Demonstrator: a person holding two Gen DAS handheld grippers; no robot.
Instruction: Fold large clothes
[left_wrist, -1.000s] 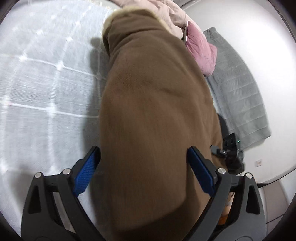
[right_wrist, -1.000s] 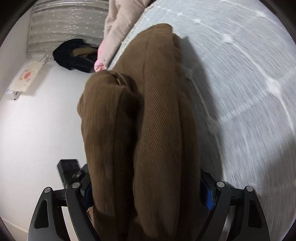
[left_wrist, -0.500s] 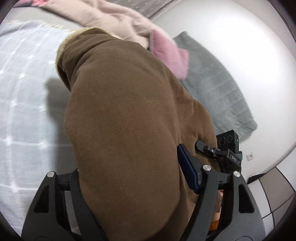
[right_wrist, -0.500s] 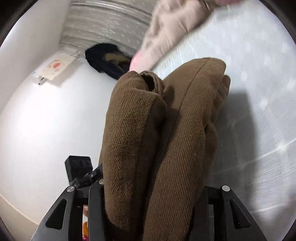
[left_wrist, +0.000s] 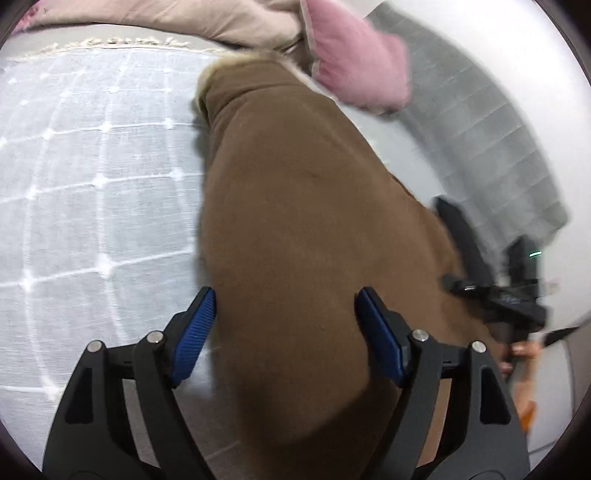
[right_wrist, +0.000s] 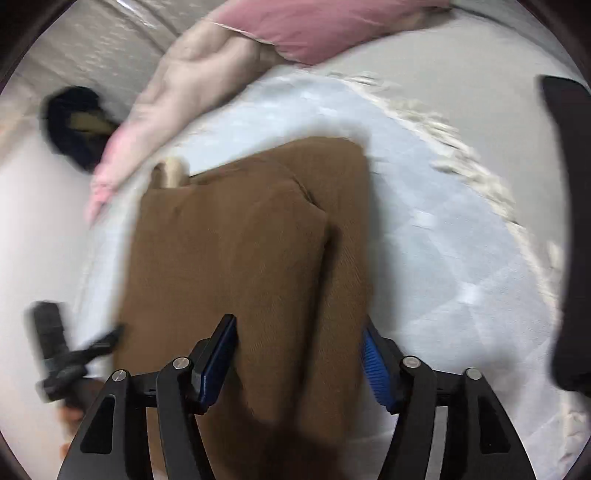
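A large brown garment (left_wrist: 295, 229) lies folded in a thick bundle on the white gridded bedspread (left_wrist: 92, 184). My left gripper (left_wrist: 284, 328) straddles its near end, blue pads wide apart; the cloth bulges between them, touching the right pad. In the right wrist view the same brown garment (right_wrist: 251, 258) shows folded layers with a pale lining at its far corner. My right gripper (right_wrist: 299, 358) straddles its near end, pads apart against the cloth. The other gripper shows at each view's edge.
A pink and beige quilt (left_wrist: 351, 62) is heaped at the head of the bed, also in the right wrist view (right_wrist: 192, 85). A grey blanket (left_wrist: 491, 147) hangs by the white wall. A dark garment (right_wrist: 74, 122) lies beyond the bed. The bedspread has a fringed edge (right_wrist: 461, 155).
The brown bundle has come down from hanging in the air and now rests on the bedspread nearer the pink quilt. Both grippers' jaws have spread wider around it.
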